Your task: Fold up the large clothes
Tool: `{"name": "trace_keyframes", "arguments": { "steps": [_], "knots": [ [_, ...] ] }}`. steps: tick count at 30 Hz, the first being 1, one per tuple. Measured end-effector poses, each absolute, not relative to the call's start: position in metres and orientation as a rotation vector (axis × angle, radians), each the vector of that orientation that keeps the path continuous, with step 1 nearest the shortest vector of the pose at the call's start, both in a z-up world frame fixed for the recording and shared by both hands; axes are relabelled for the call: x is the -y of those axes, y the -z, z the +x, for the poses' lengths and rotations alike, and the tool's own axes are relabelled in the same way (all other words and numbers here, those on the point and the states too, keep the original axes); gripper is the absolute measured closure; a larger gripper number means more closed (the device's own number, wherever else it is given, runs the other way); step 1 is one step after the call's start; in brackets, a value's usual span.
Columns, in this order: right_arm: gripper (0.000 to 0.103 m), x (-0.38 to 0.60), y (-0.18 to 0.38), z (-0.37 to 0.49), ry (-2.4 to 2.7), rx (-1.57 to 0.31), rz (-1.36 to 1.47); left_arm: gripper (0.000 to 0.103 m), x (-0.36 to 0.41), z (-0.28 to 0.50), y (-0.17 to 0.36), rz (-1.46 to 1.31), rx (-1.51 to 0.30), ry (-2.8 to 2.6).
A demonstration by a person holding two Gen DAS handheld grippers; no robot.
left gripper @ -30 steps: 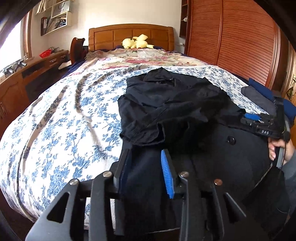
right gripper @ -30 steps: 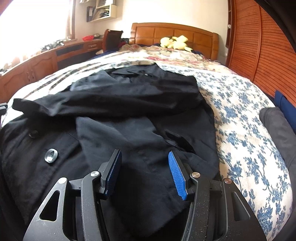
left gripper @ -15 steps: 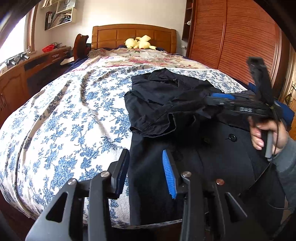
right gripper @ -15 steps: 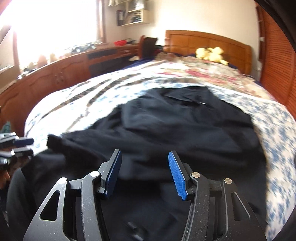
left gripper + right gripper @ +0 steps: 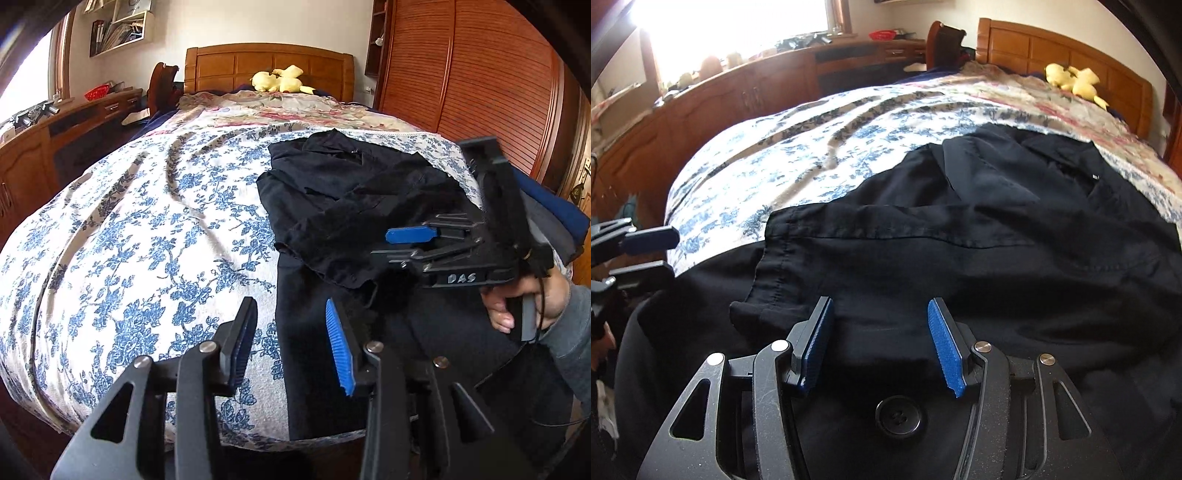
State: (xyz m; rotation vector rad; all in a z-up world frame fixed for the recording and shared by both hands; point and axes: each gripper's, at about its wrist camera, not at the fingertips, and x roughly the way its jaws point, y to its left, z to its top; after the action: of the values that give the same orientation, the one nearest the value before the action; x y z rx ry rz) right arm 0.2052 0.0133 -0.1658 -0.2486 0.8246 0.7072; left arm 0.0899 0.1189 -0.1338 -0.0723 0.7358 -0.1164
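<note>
1. Along the left edge of the left wrist view, a wooden desk (image 5: 74,125) runs beside the bed, with a wall shelf (image 5: 118,26) of books in the upper left of the frame.
2. Left of centre, the blue-flowered bedspread (image 5: 140,236) lies wrinkled and bare.
3. At lower centre, the left gripper (image 5: 291,332) hovers with its jaws spread apart, holding nothing, over the near left edge of the black coat (image 5: 351,206).
4. At top centre, a yellow plush toy (image 5: 280,79) sits against the wooden headboard (image 5: 229,64).
5. Right of centre, the coat lies on the bedspread with a folded sleeve across it.
6. At centre right, the right gripper (image 5: 402,242) hangs just above that sleeve, jaws parted and empty; the right wrist view shows the sleeve cuff (image 5: 768,291) just ahead of it and a coat button (image 5: 897,415) below.
7. Along the right edge, a louvred wardrobe (image 5: 480,81) stands behind folded dark-blue cloth (image 5: 557,218).
</note>
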Motion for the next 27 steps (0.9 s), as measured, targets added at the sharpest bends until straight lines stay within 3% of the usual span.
{"name": "trace_keyframes", "arguments": {
  "steps": [6, 27],
  "knots": [
    [0.049, 0.029, 0.145, 0.181, -0.638, -0.727, -0.195, 0.066, -0.116, 0.094, 0.139, -0.056, -0.752, 0.103],
    [0.046, 0.286, 0.133, 0.109, -0.123, -0.77, -0.127, 0.065, -0.109, 0.106, 0.166, -0.028, -0.823, 0.071]
  ]
}}
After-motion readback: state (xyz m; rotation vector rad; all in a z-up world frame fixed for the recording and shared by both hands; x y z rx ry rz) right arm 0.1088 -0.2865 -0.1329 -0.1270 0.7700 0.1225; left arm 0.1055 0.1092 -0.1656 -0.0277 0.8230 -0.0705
